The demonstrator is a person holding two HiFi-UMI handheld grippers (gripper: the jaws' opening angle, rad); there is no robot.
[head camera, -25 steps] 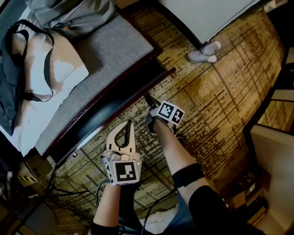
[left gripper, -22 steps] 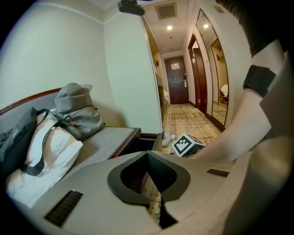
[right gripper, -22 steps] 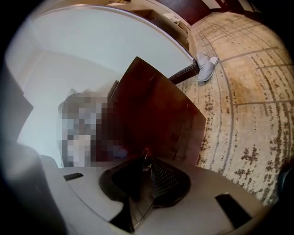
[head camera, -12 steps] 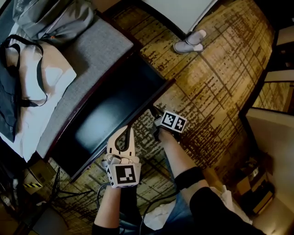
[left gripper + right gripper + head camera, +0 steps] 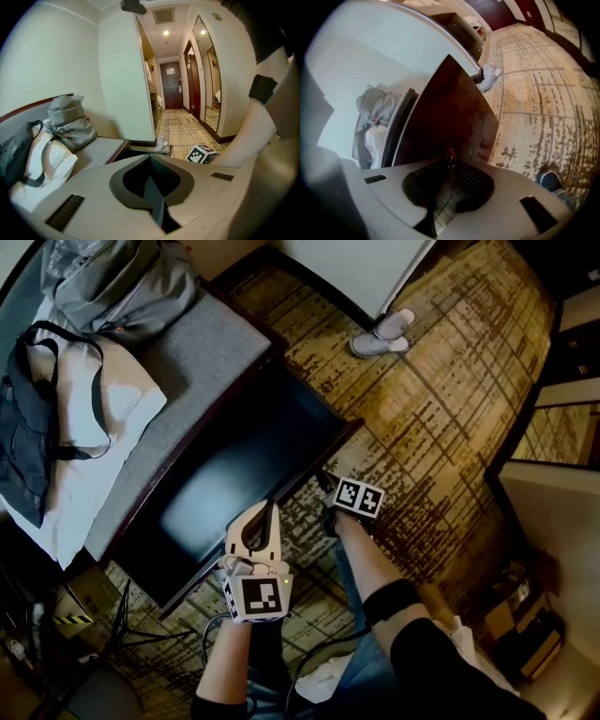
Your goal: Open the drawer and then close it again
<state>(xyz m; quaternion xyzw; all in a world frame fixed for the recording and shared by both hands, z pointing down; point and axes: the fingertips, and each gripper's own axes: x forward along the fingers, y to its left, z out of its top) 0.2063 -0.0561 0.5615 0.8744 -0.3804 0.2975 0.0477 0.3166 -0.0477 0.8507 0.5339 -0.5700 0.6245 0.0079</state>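
Pinching the drawer (image 5: 234, 474) by its front edge for pulling, your right tool (image 5: 449, 161) holds it far out of the counter (image 5: 202, 352); your left tool (image 5: 265, 512), pressed together and empty, is not needed.

Grey backpack (image 5: 122, 285), white bag (image 5: 98, 409), slippers (image 5: 381, 334), patterned carpet (image 5: 450, 409)

Straight ahead of us the pulled-out drawer (image 5: 244, 465) bars the way, its front pinched in the right tongs (image 5: 327, 487). Beyond it the bench (image 5: 202, 371) is loaded with bags (image 5: 94, 399). Right of the right tongs we have open carpet (image 5: 441, 418) up to the slippers (image 5: 380, 334). Cables (image 5: 131, 634) lie left of the closed left tongs (image 5: 262, 510).
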